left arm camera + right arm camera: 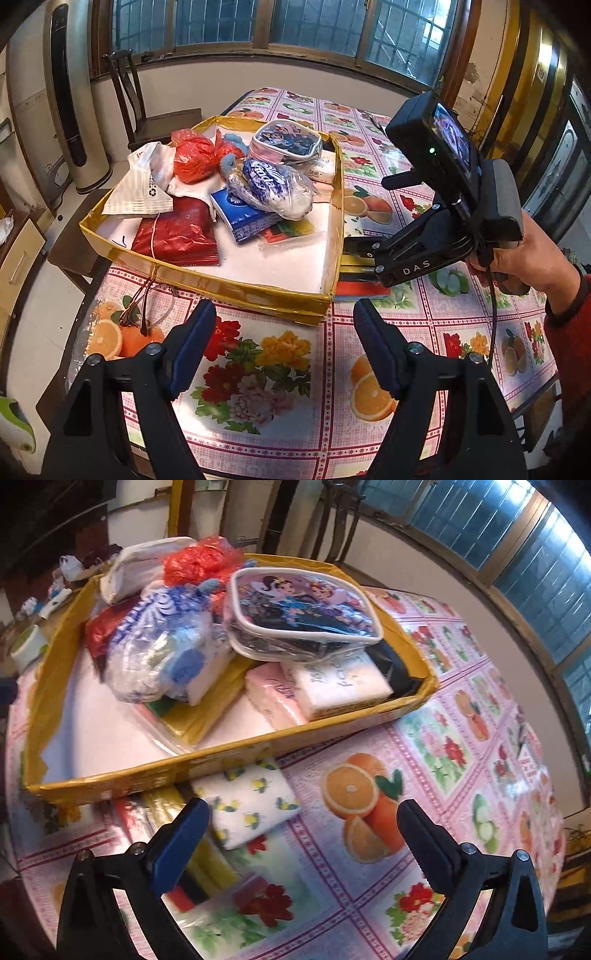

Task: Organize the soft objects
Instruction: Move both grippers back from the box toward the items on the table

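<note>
Both grippers hang open and empty over the fruit-print tablecloth. Ahead of the left gripper sits the yellow cardboard tray, heaped with soft packets. A lemon-print folded cloth lies just ahead of the right gripper, beside the tray.

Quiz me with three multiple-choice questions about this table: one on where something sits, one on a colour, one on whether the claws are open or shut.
1. Where is the cartoon pouch?
A. on the pile in the yellow box
B. on the bare tablecloth
C. on the chair

2. What colour is the crumpled plastic bag at the box's far side?
A. green
B. red
C. black

3. How do the left claw and right claw stand?
A. both shut
B. one holds a bag
C. both open, holding nothing

Answers: 1 A, it tops the packets inside the box. 2 B, it is bright red. 3 C, the tablecloth shows between each pair of fingers.
</note>
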`<state>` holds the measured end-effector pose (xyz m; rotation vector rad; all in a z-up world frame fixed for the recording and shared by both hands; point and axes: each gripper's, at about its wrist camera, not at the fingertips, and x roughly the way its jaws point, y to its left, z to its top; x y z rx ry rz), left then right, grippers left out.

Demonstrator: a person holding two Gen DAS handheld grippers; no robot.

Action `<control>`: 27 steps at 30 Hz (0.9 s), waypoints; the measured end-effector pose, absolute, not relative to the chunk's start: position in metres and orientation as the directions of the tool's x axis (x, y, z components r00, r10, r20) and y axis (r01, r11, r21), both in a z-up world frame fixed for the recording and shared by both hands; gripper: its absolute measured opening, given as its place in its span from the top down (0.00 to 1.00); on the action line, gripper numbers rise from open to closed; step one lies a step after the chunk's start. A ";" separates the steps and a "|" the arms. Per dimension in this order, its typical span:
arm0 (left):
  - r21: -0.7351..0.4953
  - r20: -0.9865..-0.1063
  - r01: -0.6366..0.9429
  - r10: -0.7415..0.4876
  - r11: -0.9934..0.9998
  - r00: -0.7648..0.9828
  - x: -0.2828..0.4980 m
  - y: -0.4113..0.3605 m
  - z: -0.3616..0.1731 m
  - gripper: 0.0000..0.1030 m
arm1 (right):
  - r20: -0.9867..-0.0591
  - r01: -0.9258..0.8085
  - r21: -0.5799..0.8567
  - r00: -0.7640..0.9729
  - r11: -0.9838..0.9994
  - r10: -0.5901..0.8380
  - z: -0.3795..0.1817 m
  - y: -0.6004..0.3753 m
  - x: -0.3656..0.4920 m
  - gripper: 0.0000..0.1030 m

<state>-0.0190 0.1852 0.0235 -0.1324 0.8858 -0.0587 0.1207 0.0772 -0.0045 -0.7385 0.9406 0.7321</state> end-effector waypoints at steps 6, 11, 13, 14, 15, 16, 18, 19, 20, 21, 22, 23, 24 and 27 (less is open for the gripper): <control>-0.140 -0.770 -0.009 -0.103 0.990 0.629 -0.020 0.184 0.023 0.26 | -0.931 -0.833 -0.164 0.308 0.529 0.196 -0.019 0.091 0.131 0.02; -0.144 -0.777 -0.018 -0.102 0.989 0.622 -0.018 0.187 0.021 0.26 | -0.966 -0.823 0.003 0.145 0.568 0.215 -0.034 0.096 0.153 0.16; -0.147 -0.779 -0.013 -0.107 0.989 0.617 -0.018 0.186 0.019 0.26 | -0.965 -0.827 0.007 0.142 0.562 0.222 -0.040 0.097 0.152 0.23; -0.148 -0.781 -0.011 -0.111 0.989 0.614 -0.018 0.184 0.018 0.26 | -0.966 -0.834 0.015 0.130 0.552 0.223 -0.042 0.098 0.150 0.33; -0.149 -0.784 -0.007 -0.114 0.989 0.610 -0.018 0.183 0.017 0.26 | -0.968 -0.839 0.004 0.133 0.543 0.213 -0.045 0.098 0.147 0.34; -0.152 -0.787 -0.004 -0.119 0.988 0.606 -0.018 0.182 0.015 0.26 | -0.968 -0.838 0.001 0.136 0.546 0.211 -0.049 0.096 0.145 0.36; -0.163 -0.790 0.001 -0.132 0.987 0.599 -0.018 0.180 0.013 0.26 | -0.968 -0.838 -0.002 0.138 0.545 0.208 -0.056 0.092 0.142 0.39; -0.168 -0.792 0.001 -0.136 0.986 0.595 -0.018 0.180 0.011 0.26 | -0.968 -0.839 -0.006 0.141 0.545 0.206 -0.058 0.090 0.140 0.41; -0.171 -0.794 0.000 -0.138 0.985 0.592 -0.018 0.180 0.010 0.26 | -0.968 -0.838 -0.010 0.144 0.546 0.203 -0.061 0.087 0.137 0.42; -0.171 -0.797 -0.003 -0.136 0.985 0.589 -0.018 0.179 0.008 0.26 | -0.969 -0.836 -0.011 0.145 0.549 0.201 -0.065 0.084 0.135 0.42; -0.169 -0.800 -0.002 -0.136 0.986 0.585 -0.018 0.178 0.007 0.26 | -0.969 -0.833 -0.013 0.147 0.553 0.197 -0.068 0.080 0.132 0.43; -0.170 -0.803 0.002 -0.140 0.985 0.580 -0.018 0.176 0.006 0.26 | -0.970 -0.829 -0.015 0.148 0.560 0.194 -0.071 0.075 0.129 0.43; -0.176 -0.804 0.008 -0.148 0.984 0.576 -0.018 0.173 0.005 0.26 | -0.971 -0.825 -0.018 0.150 0.565 0.188 -0.073 0.069 0.128 0.43; -0.201 -0.801 0.055 -0.197 0.978 0.565 -0.017 0.160 0.004 0.26 | -0.971 -0.794 -0.022 0.160 0.607 0.175 -0.081 0.046 0.129 0.43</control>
